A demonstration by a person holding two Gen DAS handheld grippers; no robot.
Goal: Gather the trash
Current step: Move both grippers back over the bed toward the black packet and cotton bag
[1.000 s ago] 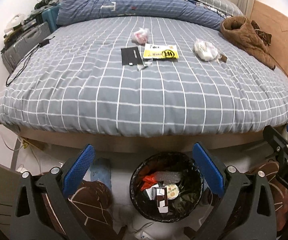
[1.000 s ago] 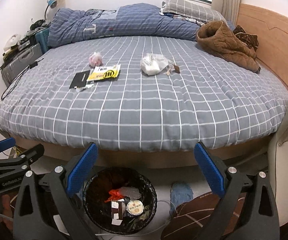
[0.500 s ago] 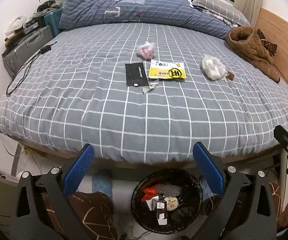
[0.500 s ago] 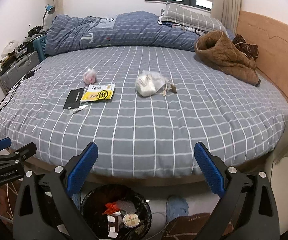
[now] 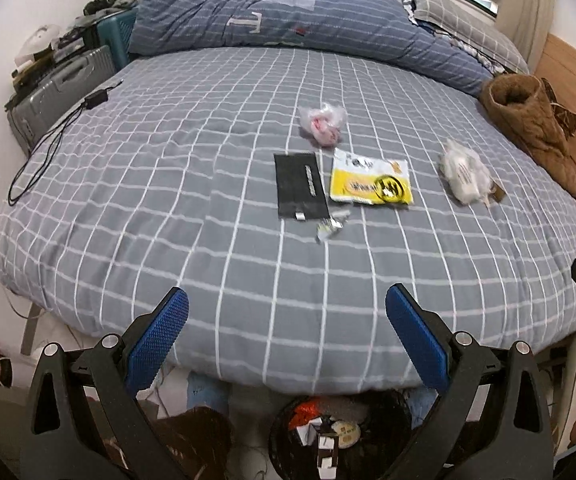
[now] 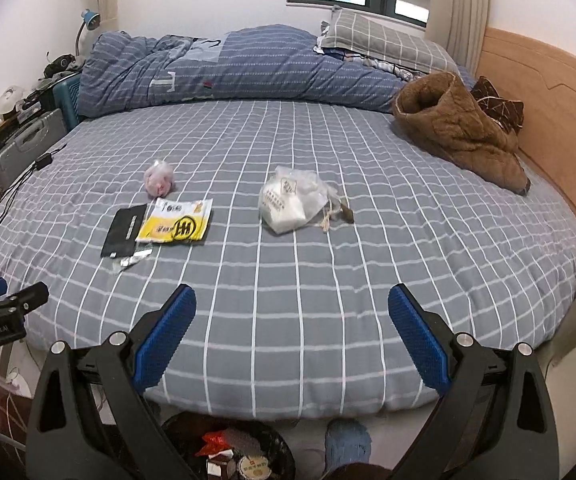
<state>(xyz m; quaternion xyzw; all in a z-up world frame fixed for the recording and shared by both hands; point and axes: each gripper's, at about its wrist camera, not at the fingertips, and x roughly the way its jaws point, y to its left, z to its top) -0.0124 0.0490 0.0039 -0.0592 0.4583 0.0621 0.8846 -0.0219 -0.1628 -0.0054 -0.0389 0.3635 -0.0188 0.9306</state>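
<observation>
So, bin [image 5: 340,436]: below both jaws, already part-filled.
Left gripper [image 5: 286,338]: spread, empty.
Right gripper [image 6: 292,338]: spread, empty.
Left to collect: yellow packet [image 6: 176,226], black sleeve [image 5: 300,184], pink wad [image 5: 322,124], white bag [image 6: 292,204], all ahead of the jaws on the bed [image 6: 328,272].

Matt cloth bedsheet [image 5: 168,184], glossy yellow packet [image 5: 370,184]

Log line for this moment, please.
left gripper: open, empty | right gripper: open, empty | wrappers, bags: on bed | bin: below

My left gripper [image 5: 287,322] has black arms. Its fingers [image 5: 156,340] carry textured blue pads and silver screws. My right gripper [image 6: 292,322] matches.
</observation>
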